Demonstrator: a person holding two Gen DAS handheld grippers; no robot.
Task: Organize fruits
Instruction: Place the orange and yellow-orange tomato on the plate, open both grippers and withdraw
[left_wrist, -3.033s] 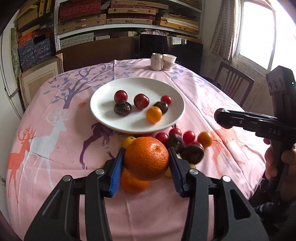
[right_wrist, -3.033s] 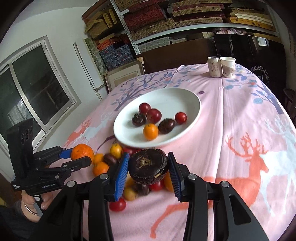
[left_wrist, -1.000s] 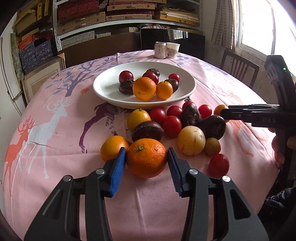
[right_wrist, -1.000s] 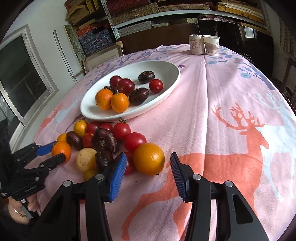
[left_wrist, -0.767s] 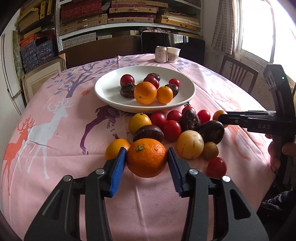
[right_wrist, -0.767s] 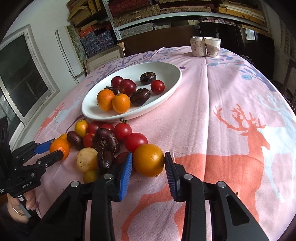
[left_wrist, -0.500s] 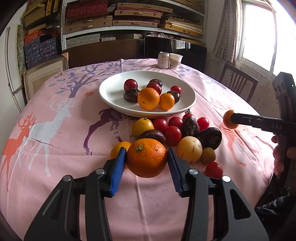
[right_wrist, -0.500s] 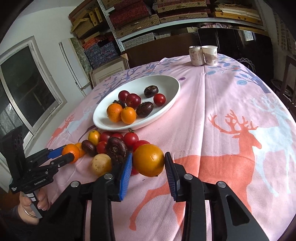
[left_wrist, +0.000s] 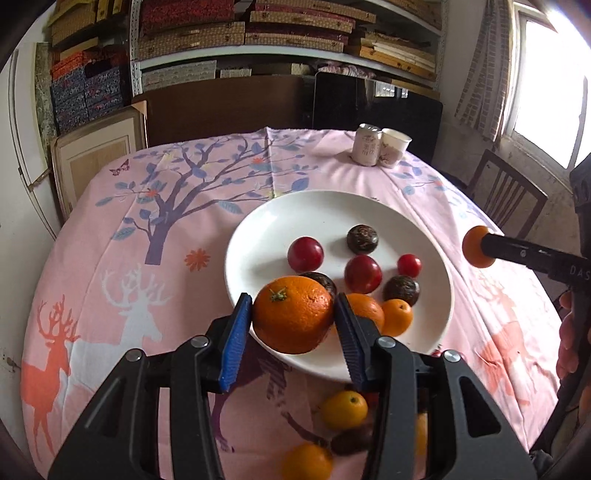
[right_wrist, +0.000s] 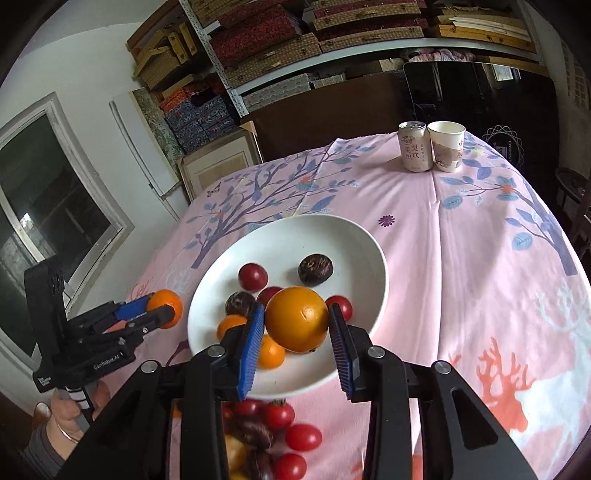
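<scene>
Open room across the white plate (left_wrist: 258, 236) from 9 to 12 o'clock; fruit crowded from 3 to 6 o'clock; can (right_wrist: 414, 147) and cup (right_wrist: 447, 146) well beyond at 1 o'clock.

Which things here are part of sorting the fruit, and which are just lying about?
Job: orange in left gripper; yellow-orange fruit in right gripper; white plate; loose fruit on the cloth.
Lying about: drink can, paper cup, chair.

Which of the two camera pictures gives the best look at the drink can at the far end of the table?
The right wrist view. There the can looks larger and sharper, with its printed label readable as characters, standing beside the paper cup. In the left wrist view the can is smaller and farther off, its print only a blur.
</scene>
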